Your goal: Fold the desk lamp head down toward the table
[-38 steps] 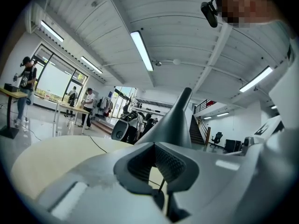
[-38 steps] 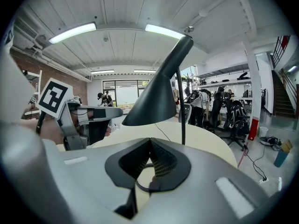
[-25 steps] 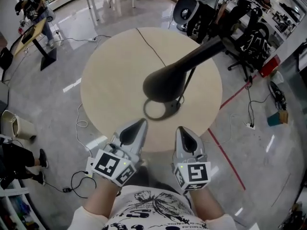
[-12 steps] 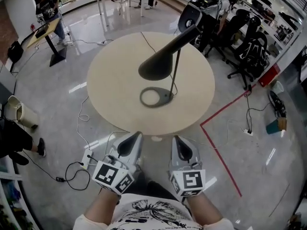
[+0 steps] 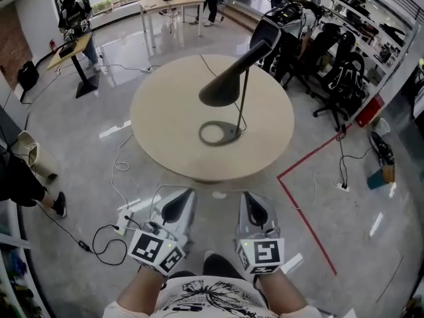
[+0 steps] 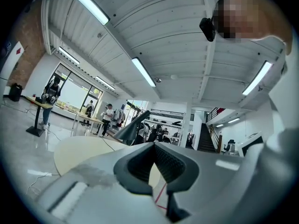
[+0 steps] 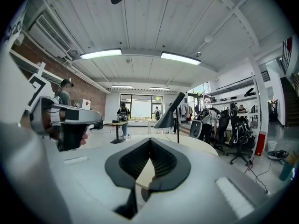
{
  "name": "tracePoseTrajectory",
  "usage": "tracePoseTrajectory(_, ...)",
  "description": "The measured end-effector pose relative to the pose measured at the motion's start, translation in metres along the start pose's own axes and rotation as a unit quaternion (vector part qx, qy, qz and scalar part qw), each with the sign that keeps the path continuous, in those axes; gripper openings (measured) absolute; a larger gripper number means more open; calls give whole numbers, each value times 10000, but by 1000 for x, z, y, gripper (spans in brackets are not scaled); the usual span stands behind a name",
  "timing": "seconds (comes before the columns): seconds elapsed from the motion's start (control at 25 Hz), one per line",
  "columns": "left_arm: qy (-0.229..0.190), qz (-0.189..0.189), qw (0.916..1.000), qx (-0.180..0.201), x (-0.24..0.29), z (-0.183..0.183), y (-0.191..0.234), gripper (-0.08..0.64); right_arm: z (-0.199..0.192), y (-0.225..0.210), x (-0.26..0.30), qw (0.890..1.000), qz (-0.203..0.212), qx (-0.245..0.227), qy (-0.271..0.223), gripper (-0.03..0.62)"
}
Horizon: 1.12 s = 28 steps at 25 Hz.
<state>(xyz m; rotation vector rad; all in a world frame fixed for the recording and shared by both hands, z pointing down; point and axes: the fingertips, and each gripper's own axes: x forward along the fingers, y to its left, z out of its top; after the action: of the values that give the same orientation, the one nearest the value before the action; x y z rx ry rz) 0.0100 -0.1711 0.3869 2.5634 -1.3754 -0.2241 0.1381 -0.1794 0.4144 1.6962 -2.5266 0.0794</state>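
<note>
Head view: lamp (image 5: 224,87) stands on round table (image 5: 159,121) at 12 o'clock, head raised; left gripper (image 5: 177,197) and right gripper (image 5: 250,201) at 6, well apart from it

Left gripper view: jaws pressed together, empty

Right gripper view: same

Risk: pushing the head with the base unsteadied may tip the lamp

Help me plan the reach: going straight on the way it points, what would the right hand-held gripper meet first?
Likely the round table's near edge, across a stretch of floor from the right hand-held gripper. If it passes above, the desk lamp's stem comes next; height is unclear.
</note>
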Motion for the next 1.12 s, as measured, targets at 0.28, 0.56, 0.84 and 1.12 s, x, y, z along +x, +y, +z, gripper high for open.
tracePoseTrajectory(0.28, 95, 5, 9999, -42, -73, -5, 1, 5, -7, 40, -35, 9998, -161, 48, 113, 8)
tracePoseTrajectory(0.56, 142, -150, 9997, 91, -141, -6, -12, 6, 3, 83, -89, 9985, -487, 205, -173, 8)
tracePoseTrajectory(0.84, 115, -279, 9995, -67, -191, -14, -27, 6, -19, 132, -144, 9981, -500, 367, 68, 8)
tracePoseTrajectory(1.12, 115, -461, 9989, 21, -212, -20, -60, 6, -31, 148, -185, 9988, -455, 70, 151, 8)
